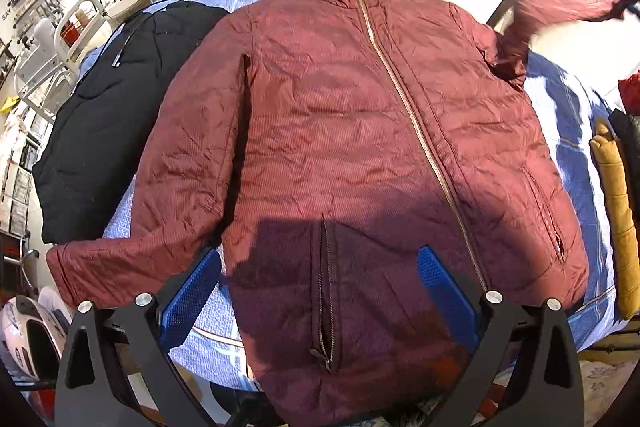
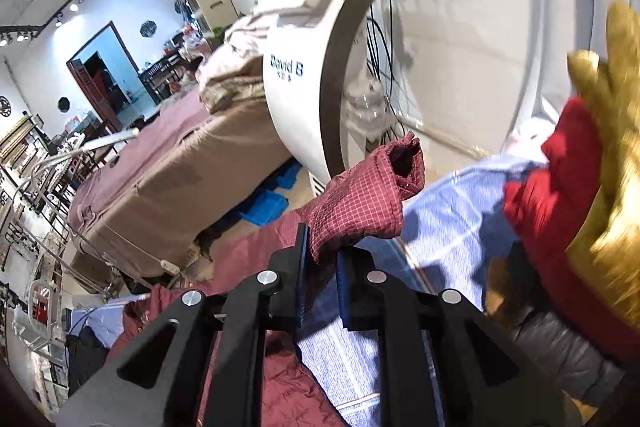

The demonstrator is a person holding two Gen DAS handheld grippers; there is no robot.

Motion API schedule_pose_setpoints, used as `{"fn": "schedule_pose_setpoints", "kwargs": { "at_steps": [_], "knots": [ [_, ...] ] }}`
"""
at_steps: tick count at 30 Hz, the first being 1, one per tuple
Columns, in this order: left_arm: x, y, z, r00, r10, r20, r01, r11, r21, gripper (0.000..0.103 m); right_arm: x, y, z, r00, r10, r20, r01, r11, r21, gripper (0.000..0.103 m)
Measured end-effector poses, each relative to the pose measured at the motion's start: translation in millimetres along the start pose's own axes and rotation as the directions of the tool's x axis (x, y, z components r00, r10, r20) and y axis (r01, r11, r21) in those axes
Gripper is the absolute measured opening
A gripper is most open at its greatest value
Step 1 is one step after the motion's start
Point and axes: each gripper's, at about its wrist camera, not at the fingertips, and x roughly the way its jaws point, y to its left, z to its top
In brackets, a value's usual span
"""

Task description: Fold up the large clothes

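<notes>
A maroon quilted jacket lies front-up and zipped on a blue patterned bedcover, collar at the far side. The left gripper hangs above the hem near a pocket zipper — jaws spread wide, holding nothing. The right gripper has its jaws pinched on the jacket's sleeve cuff, lifted clear of the cover. A black jacket lies just beside the maroon one; a white machine stands behind.

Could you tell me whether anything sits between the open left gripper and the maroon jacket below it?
Nothing visible does: the left gripper hovers open directly over the maroon jacket, with only its own shadow on the cloth.
</notes>
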Motion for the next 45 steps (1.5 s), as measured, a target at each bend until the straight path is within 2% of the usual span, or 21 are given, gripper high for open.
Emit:
{"fn": "schedule_pose_setpoints", "kwargs": {
  "at_steps": [3,5,7,10,12,16,18,21,23,24,27,29,34,35,36,37,39,41,43,45],
  "knots": [
    [0.7,9.9,-2.0,1.0,-0.016,0.003,0.016,1.0,-0.021,0.097,-30.9,4.0,30.4,0.998,0.002,0.061,-0.002,1.0,-0.012,0.012],
    [1.5,16.5,-4.2,1.0,-0.019,-0.002,0.019,0.999,-0.035,0.097,-35.4,8.0,48.3,0.998,0.001,0.058,0.0,1.0,-0.024,0.012],
    [2.6,23.2,-7.6,1.0,-0.023,-0.006,0.023,0.999,-0.048,0.097,-33.6,12.3,50.4,0.999,-0.001,0.038,0.003,0.999,-0.036,0.012],
    [3.1,31.9,-11.2,1.0,-0.016,-0.011,0.015,0.998,-0.062,0.097,-24.0,28.2,38.6,0.999,0.031,0.009,-0.03,0.994,-0.101,0.012],
    [3.0,37.5,-13.0,1.0,-0.011,-0.015,0.01,0.998,-0.069,0.097,-17.9,56.9,20.6,0.999,0.041,0.0,-0.04,0.981,-0.19,0.012],
    [-0.5,44.7,-15.0,1.0,-0.001,-0.01,0.0,0.998,-0.069,0.097,-12.1,133.2,-12.9,0.991,0.123,-0.046,-0.131,0.923,-0.362,0.012],
    [-2.8,47.4,-15.9,1.0,0.005,-0.003,-0.005,0.998,-0.069,0.097,-11.7,181.6,-38.2,0.978,0.185,-0.1,-0.21,0.874,-0.437,0.012],
    [-4.4,52.8,-17.4,1.0,0.011,0.0,-0.011,0.996,-0.086,0.097,-15.1,248.3,-89.3,0.94,0.269,-0.21,-0.34,0.789,-0.512,0.012],
    [-4.0,56.4,-18.6,1.0,0.013,-0.001,-0.013,0.995,-0.102,0.097,-15.2,288.2,-134.8,0.902,0.302,-0.308,-0.427,0.727,-0.537,0.012],
    [-3.6,59.8,-20.1,1.0,0.016,-0.003,-0.016,0.993,-0.113,0.097,-13.3,305.9,-160.4,0.884,0.306,-0.354,-0.461,0.697,-0.549,0.012],
    [-1.5,65.7,-23.5,1.0,0.026,-0.014,-0.027,0.991,-0.133,0.097,1.2,341.9,-229.2,0.841,0.284,-0.461,-0.522,0.649,-0.553,0.012],
    [0.0,69.0,-24.6,0.999,0.033,-0.021,-0.035,0.989,-0.146,0.097,14.3,356.9,-264.3,0.84,0.246,-0.484,-0.52,0.622,-0.585,0.012],
    [2.9,76.8,-24.1,0.998,0.051,-0.027,-0.055,0.984,-0.17,0.097,54.8,374.7,-339.2,0.808,0.125,-0.576,-0.534,0.571,-0.624,0.012],
    [3.3,77.4,-22.7,0.998,0.053,-0.026,-0.057,0.983,-0.173,0.097,58.6,374.6,-344.9,0.802,0.122,-0.585,-0.542,0.561,-0.626,0.014],
    [3.9,78.2,-20.4,0.998,0.055,-0.025,-0.059,0.982,-0.177,0.097,63.1,376.2,-355.9,0.795,0.109,-0.597,-0.551,0.542,-0.634,0.023],
    [4.2,78.5,-18.6,0.998,0.056,-0.022,-0.059,0.982,-0.18,0.097,66.8,377.4,-364.4,0.796,0.087,-0.599,-0.547,0.529,-0.649,0.042],
    [5.9,77.7,-12.8,0.998,0.055,-0.017,-0.058,0.982,-0.18,0.097,70.4,377.2,-369.2,0.795,0.078,-0.602,-0.548,0.518,-0.656,0.062],
    [7.5,74.9,-4.4,0.998,0.056,-0.01,-0.057,0.984,-0.171,0.097,70.8,372.7,-367.7,0.779,0.078,-0.623,-0.567,0.513,-0.645,0.064],
    [8.3,70.4,2.4,0.998,0.055,-0.003,-0.055,0.985,-0.162,0.097,69.4,364.9,-365.8,0.747,0.085,-0.659,-0.598,0.52,-0.61,0.066],
    [10.6,66.0,13.6,0.999,0.047,0.006,-0.045,0.988,-0.15,0.097,64.3,352.8,-356.2,0.669,0.136,-0.73,-0.671,0.534,-0.515,0.068]
  ]
}}
